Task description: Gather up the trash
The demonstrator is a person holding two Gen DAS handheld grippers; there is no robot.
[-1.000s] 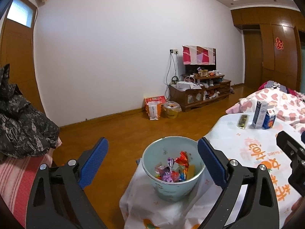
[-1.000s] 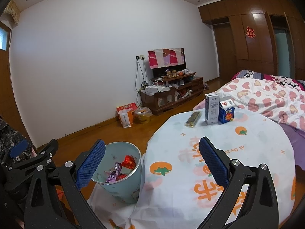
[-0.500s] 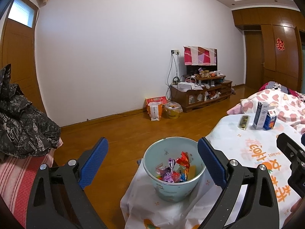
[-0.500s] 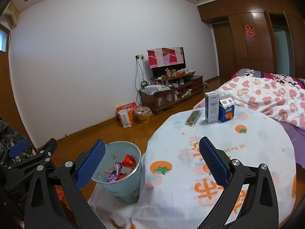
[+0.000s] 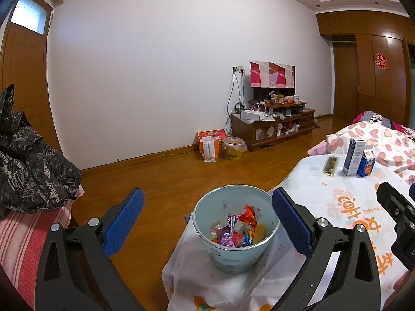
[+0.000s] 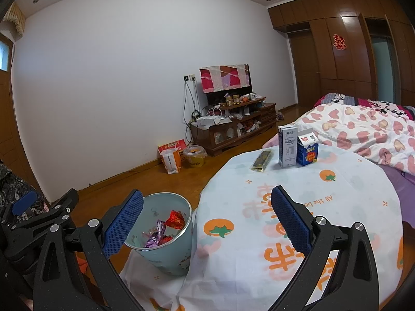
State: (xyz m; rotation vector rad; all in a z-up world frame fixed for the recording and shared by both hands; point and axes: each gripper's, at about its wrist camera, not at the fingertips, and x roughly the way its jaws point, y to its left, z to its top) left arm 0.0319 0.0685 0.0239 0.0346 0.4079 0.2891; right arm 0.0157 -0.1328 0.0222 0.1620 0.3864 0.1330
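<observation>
Two claws empty, bin partly filled

Left claw (image 5: 207, 217) has just widened around nothing; right claw (image 6: 207, 213) gapes. Beyond the bin (image 6: 166, 252), two cartons (image 6: 298, 150) and a wrapper (image 6: 262, 160) wait on the table (image 6: 337, 207).

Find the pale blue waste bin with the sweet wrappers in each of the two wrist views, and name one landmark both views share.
Left wrist view: the waste bin sits low in the centre, framed between the open left gripper's fingers.
Right wrist view: the waste bin sits lower left, partly behind the right gripper's left-hand finger, beside the table edge.
Shared landmark: the two milk cartons standing on the tablecloth.
</observation>
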